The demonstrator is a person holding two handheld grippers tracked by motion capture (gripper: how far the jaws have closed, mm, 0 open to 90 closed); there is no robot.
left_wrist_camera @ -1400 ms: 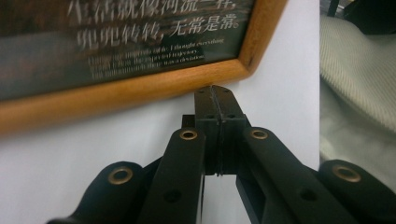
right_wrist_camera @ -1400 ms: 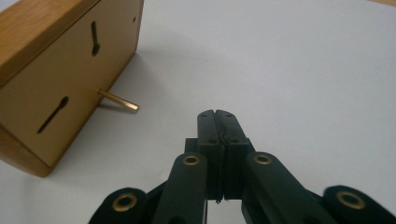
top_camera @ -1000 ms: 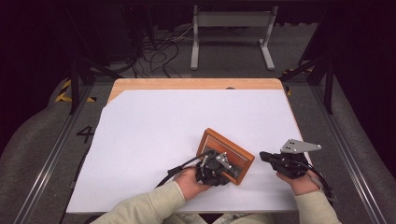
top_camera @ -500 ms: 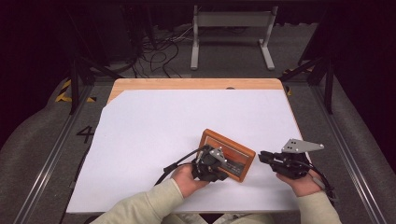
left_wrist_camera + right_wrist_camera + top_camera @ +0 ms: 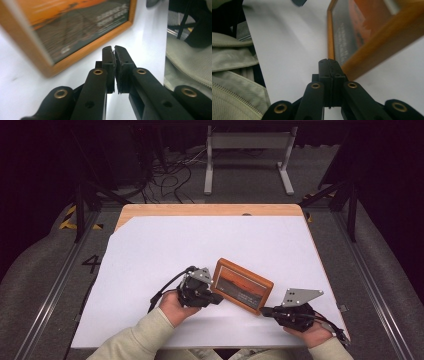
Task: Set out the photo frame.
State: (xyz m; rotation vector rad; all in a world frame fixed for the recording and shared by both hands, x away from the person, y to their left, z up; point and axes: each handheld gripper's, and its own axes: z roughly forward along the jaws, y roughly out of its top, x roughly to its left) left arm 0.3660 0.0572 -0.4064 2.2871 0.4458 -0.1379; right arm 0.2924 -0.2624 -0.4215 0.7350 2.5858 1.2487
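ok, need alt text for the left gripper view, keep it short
The left hand-held gripper points its two black jaws, shut with nothing between them, at the lower edge of a wooden picture frame holding an orange sunset print, on a white table sheet. A pale sleeve shows at right.

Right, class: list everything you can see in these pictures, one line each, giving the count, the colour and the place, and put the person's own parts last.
picture frame: one, orange-brown wood around an orange and dark print, on the white sheet, near edge right of centre, between the two grippers.
white sheet: one, white, covering most of the table top.
table: one, light wood, bare strip along the far edge.
metal stand: one, grey, on the floor beyond the table.
cables: several, dark, on the floor beyond the table.
left gripper: one, black, shut, tips beside the frame's left end.
right gripper: one, black, shut, tips at the frame's near right corner.
sleeves: two, pale beige, bottom edge.
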